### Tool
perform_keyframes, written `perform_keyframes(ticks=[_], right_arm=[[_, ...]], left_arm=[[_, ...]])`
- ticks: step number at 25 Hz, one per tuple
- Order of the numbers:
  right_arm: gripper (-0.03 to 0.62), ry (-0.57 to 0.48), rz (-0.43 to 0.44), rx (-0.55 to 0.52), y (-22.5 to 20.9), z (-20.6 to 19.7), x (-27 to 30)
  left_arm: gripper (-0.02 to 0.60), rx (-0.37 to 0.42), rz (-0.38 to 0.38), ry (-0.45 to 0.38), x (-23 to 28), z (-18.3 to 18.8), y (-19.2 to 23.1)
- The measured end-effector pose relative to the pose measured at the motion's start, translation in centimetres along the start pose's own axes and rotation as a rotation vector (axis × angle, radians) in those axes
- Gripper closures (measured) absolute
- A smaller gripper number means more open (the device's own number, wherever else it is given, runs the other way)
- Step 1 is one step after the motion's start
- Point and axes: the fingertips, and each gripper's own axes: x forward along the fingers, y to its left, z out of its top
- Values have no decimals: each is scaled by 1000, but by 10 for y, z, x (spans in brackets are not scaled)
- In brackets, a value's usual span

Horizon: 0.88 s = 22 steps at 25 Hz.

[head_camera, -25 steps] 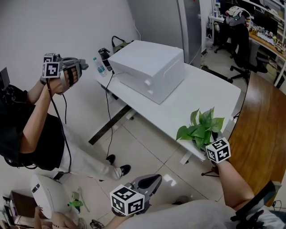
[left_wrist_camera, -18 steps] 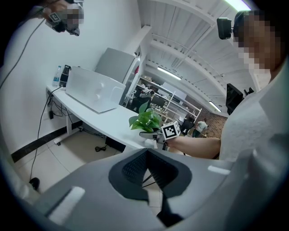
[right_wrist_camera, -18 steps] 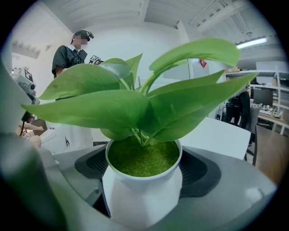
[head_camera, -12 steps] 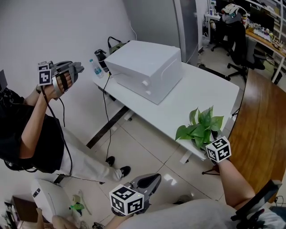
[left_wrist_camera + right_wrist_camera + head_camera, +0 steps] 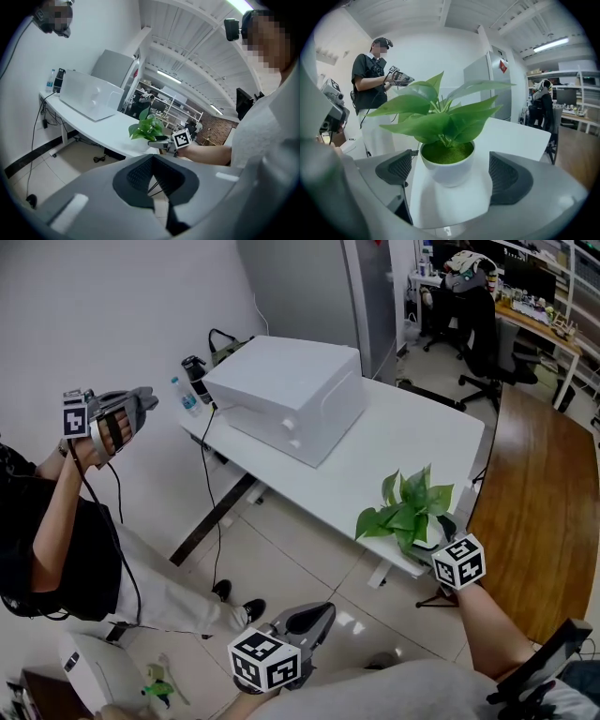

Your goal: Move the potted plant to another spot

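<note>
Table (image 5: 412, 437): white, long, with a large white box (image 5: 281, 395) on its far half.

Potted plant (image 5: 447, 164): stands upright at the table's near corner, close to the edge, in a smooth white pot with broad leaves spreading above it.

Right gripper (image 5: 450, 174): its jaws straddle the pot, with a gap at each pad and no contact, so it is open. The jaws have just been opening, with the pot between them.

Left gripper (image 5: 157, 180): hangs below the table's near edge, well apart from the plant. Its jaws are closed together on nothing.

Risks (judgement):
- The pot sits near the table's edge. A sideways drift of the right gripper would put one pad against the pot and could slide or tip it toward the floor.
- The pot is glossy and tapers downward, so a low or off-centre grip may slip once it is lifted.
- The leaves overhang the jaws. A high grip could pinch a leaf instead of the pot.

Against the earlier frames:
- The plant keeps its place at the table's near corner.
- The right jaws stand wider.
- The whole scene sits further left in the head view.
- The second person (image 5: 56, 540), beside the table's far end, holds their gripper lower.
</note>
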Motion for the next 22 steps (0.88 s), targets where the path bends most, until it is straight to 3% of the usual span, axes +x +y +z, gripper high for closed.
perform_keyframes(ticks=[3, 9, 13, 22], right_arm=[[142, -44, -21, 57, -3, 6, -24], [467, -156, -16, 68, 10, 35, -102], [579, -206, -19, 86, 24, 43, -163], [588, -272, -57, 170, 88, 14, -317]], left_arm=[[584, 9, -21, -23, 11, 7, 4], [584, 33, -144, -4, 56, 13, -23], [584, 61, -255, 10, 86, 12, -65], [584, 144, -463, 61, 92, -25, -201]])
